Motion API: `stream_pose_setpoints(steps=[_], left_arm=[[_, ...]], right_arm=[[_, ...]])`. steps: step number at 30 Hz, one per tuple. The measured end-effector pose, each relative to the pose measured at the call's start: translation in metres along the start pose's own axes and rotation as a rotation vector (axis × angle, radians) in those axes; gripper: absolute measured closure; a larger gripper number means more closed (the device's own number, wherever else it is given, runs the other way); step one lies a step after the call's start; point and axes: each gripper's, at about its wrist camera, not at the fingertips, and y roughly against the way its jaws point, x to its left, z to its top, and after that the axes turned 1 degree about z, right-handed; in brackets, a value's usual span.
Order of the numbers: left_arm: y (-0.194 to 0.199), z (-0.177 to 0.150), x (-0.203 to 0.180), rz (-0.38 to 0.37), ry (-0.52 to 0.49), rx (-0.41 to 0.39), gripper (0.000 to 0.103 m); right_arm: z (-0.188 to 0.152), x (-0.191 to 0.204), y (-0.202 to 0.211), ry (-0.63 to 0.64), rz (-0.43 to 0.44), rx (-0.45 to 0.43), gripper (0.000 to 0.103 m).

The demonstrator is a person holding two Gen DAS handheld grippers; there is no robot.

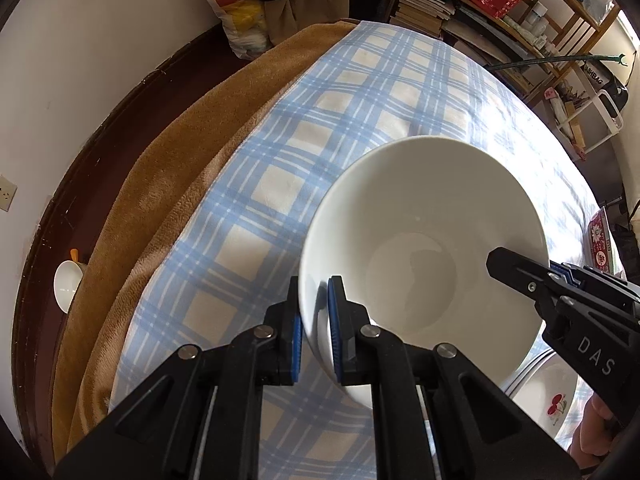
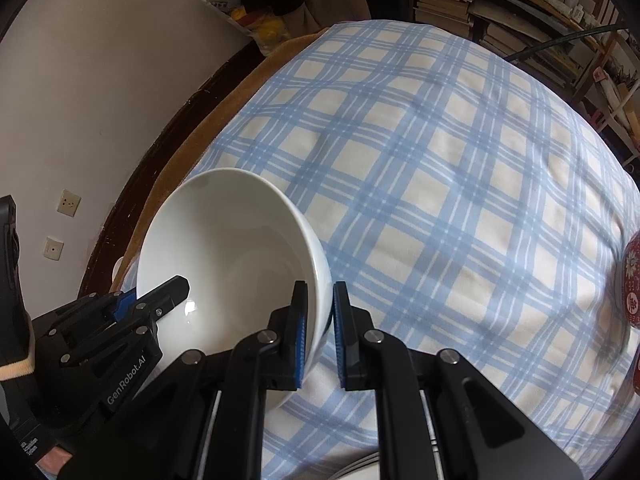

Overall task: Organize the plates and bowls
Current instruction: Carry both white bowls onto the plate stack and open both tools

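The plain white glazed ceramic bowl (image 1: 424,248) sits tilted over the blue-and-cream checked tablecloth (image 1: 280,140), and it is pinched from both sides at once. On its left rim, the left gripper (image 1: 314,320), black with blue pads, has its jaws drawn narrow with the bowl's wall clamped between them, one finger outside and one inside. Over on the opposite rim, the right gripper (image 2: 320,320) does the same: jaws tight on the wall, one blue pad inside the bowl, the other outside. Each gripper shows up in the other's view, reaching in at the bowl's far edge.

Just under the bowl's near right edge peeks a white plate with a red cherry print (image 1: 560,396), lying on the cloth. A tan fleece blanket (image 1: 140,200) pokes out from beneath the cloth on the left. Beyond it, down on the dark floor by the white wall, a small white cup (image 1: 68,286). Behind the table, wooden shelves crowded with books (image 1: 424,4).
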Motion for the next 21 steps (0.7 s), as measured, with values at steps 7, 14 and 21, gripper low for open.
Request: stream_pose_setpoints(steps=[7, 14, 21], left_arm=[[0.009, -0.005, -0.025, -0.005, -0.024, -0.008, 0.091], [0.018, -0.004, -0.059, -0.015, -0.066, -0.016, 0.091], [0.025, -0.003, -0.101, -0.009, -0.112, -0.046, 0.091]], right_arm=[[-0.005, -0.019, 0.019, -0.020, 0.005, -0.032, 0.090], [-0.014, -0.050, 0.035, -0.061, 0.015, -0.050, 0.090], [-0.026, -0.089, 0.054, -0.119, 0.026, -0.089, 0.090]])
